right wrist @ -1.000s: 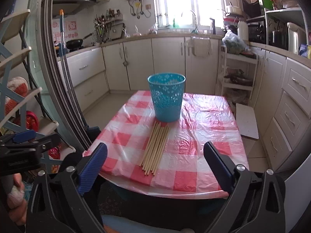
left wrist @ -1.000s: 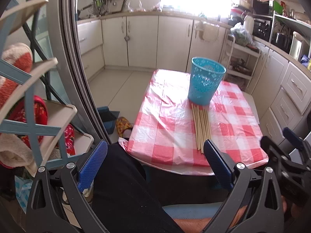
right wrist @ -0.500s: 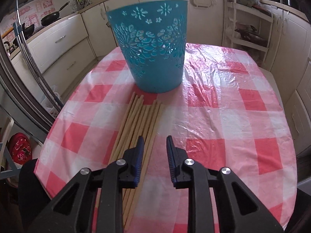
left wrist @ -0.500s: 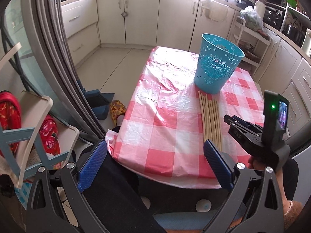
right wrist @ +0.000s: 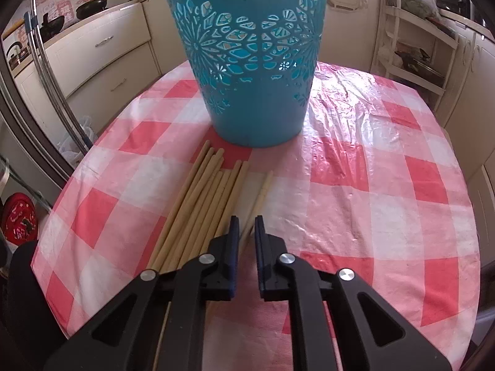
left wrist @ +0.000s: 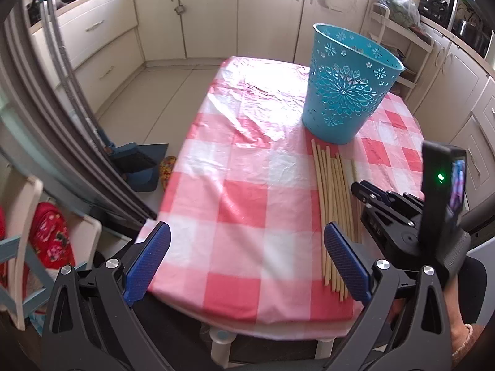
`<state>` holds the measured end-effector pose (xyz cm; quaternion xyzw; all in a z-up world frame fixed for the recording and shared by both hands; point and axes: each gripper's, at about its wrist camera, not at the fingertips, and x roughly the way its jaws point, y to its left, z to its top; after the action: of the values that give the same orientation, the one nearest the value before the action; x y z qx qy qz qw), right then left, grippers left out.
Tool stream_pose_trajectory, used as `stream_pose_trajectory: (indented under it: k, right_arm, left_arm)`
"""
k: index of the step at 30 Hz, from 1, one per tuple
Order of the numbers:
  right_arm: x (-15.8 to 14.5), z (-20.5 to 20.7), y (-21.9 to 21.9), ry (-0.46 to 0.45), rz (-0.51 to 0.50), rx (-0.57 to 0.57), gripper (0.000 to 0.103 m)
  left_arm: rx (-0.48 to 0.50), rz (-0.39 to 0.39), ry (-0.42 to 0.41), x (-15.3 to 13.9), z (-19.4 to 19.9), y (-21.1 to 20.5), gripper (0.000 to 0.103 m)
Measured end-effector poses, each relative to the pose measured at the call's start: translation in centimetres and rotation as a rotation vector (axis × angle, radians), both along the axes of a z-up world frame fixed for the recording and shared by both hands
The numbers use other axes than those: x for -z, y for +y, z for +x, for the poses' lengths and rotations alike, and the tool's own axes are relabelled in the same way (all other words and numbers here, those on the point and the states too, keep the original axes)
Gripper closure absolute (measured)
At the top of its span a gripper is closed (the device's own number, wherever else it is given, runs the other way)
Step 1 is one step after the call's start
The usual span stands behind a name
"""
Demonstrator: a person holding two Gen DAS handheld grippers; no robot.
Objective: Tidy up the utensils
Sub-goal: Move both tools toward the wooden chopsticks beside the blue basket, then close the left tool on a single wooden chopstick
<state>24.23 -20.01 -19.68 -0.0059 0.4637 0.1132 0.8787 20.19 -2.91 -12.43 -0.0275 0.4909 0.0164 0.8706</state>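
Several wooden chopsticks [right wrist: 198, 207] lie side by side on the red-and-white checked tablecloth [right wrist: 371, 185], in front of a blue openwork basket [right wrist: 250, 61]. One chopstick [right wrist: 261, 194] lies apart at the right of the bundle. My right gripper [right wrist: 246, 225] is low over it, jaws narrowed to a small gap with that chopstick running between them. In the left wrist view the chopsticks [left wrist: 332, 204], the basket [left wrist: 346, 83] and the right gripper [left wrist: 359, 188] show. My left gripper [left wrist: 246, 262] is wide open and empty above the table's near edge.
Cream kitchen cabinets [left wrist: 216, 15] line the back and right. A sliding door frame [left wrist: 62, 123] and a shelf with red items [left wrist: 49, 238] stand at the left. A white rack [right wrist: 414, 46] stands behind the table.
My right gripper has moved forward and down onto the chopsticks and its jaws have narrowed further. My left gripper has moved closer over the table and stays open.
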Motion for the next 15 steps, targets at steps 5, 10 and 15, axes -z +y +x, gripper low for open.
stream_pose_trajectory:
  k: [5,10,15]
  right_arm:
    - [0.0,-0.5,-2.1,0.010,0.020,-0.033,0.095]
    - [0.4,-1.4,-4.6,-0.003,0.139,-0.027,0.095]
    - [0.7,-0.9,-5.5,0.015,0.218,0.006,0.095]
  left_arm:
    - [0.025,-0.015,0.035,2.4,4.0,-1.9,0.008]
    - [0.057,0.000,0.066,4.9,7.6,-4.4,0.008]
    - [0.059,0.040,0.099,6.9,9.8,-6.0,0.014]
